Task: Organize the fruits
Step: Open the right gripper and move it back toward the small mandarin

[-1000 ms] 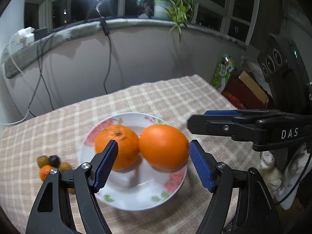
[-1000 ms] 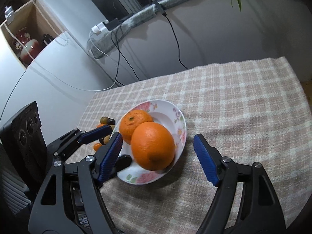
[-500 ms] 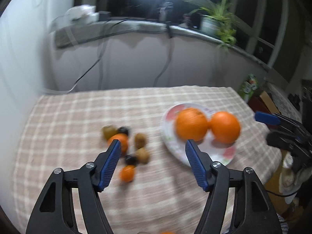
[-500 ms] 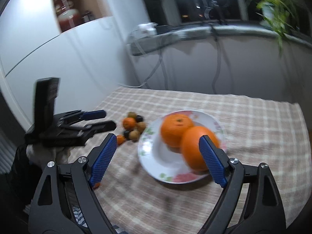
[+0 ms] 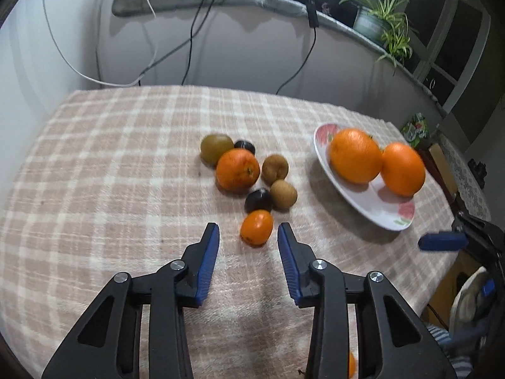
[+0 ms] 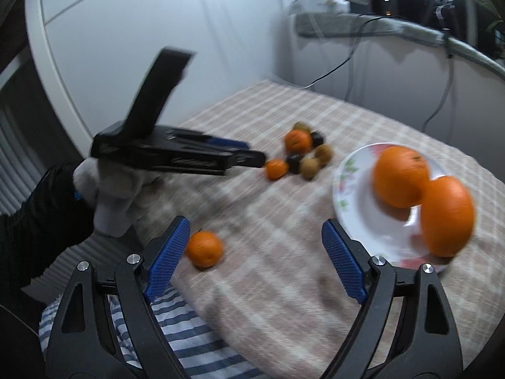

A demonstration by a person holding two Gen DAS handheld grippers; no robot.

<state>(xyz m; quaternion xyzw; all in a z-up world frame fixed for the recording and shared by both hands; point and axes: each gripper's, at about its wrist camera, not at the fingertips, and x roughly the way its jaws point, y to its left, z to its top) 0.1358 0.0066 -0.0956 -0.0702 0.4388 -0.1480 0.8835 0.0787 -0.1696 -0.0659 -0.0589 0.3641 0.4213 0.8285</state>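
The left gripper point(image 5: 248, 243) is closing its jaws, with the small orange fruit point(image 5: 256, 227) sitting just ahead of its tips, not yet pinched. Round and loose on the desk point(image 5: 110, 173), that fruit is liable to roll off as the pads are meeting it. The right gripper point(image 6: 255, 246) is standing wide and empty, with a lone mandarin point(image 6: 204, 249) just inside its left pad. The right view is blurring badly, so the plate point(image 6: 342, 183) with two oranges, off its right pad, is probably running past the frame.

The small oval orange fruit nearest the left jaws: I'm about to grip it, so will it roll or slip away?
The small oval orange fruit is rounded and smooth, so it probably rolls if nudged. The soft checked tablecloth may slow it. The closing left gripper hasn't touched it yet.
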